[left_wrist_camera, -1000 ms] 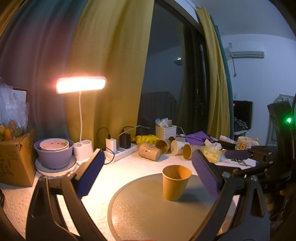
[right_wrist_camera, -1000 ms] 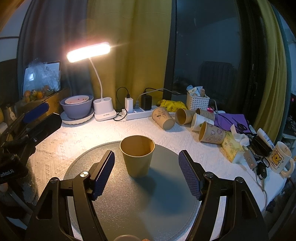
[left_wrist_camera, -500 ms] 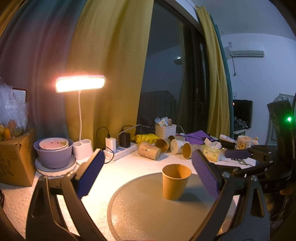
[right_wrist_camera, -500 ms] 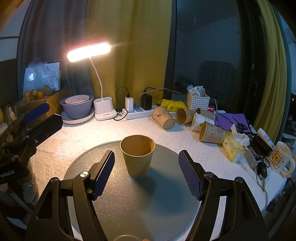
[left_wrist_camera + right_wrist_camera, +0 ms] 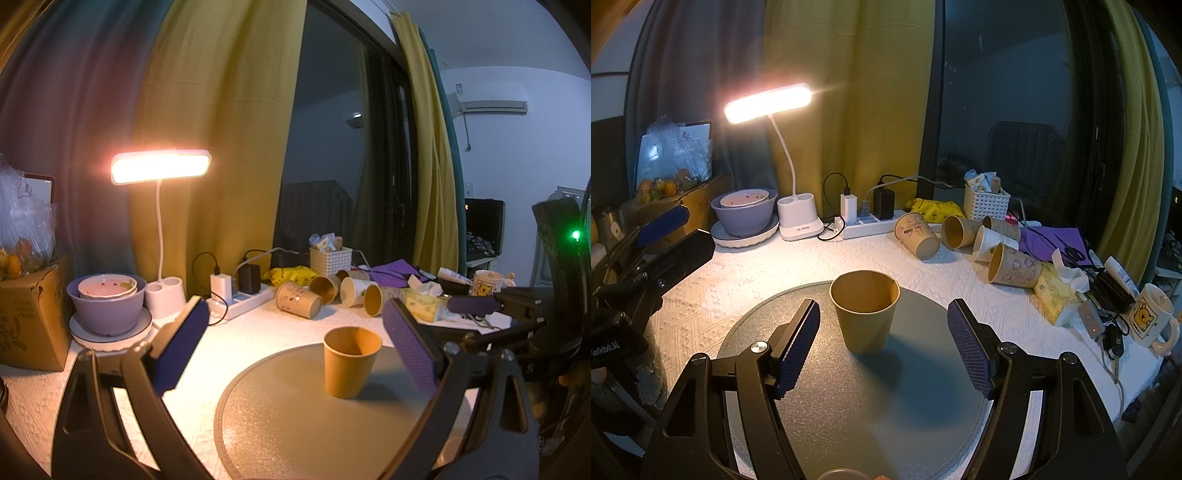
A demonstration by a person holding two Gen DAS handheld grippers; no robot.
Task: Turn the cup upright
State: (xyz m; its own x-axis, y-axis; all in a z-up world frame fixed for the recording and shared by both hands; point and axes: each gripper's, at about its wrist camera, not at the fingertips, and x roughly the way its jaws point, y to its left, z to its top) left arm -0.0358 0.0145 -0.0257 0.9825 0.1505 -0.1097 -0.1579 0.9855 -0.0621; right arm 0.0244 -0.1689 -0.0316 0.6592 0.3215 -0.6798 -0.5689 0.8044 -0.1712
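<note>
Left wrist view: the left tool (image 5: pixel 291 343) is spread apart, the paper cup (image 5: pixel 351 361) upright on the round mat (image 5: pixel 295 424) ahead, toward its right finger.

Right wrist view: the right tool (image 5: pixel 884 345) gapes empty; the cup (image 5: pixel 865 310) stands just ahead between its pads, touching neither.

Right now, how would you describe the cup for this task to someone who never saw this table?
Find the round grey mat on the white tablecloth, near the table's front. One plain tan cup stands on it, alone. Unlike the printed cups lying sideways behind it, this one is upright, mouth up.
</note>
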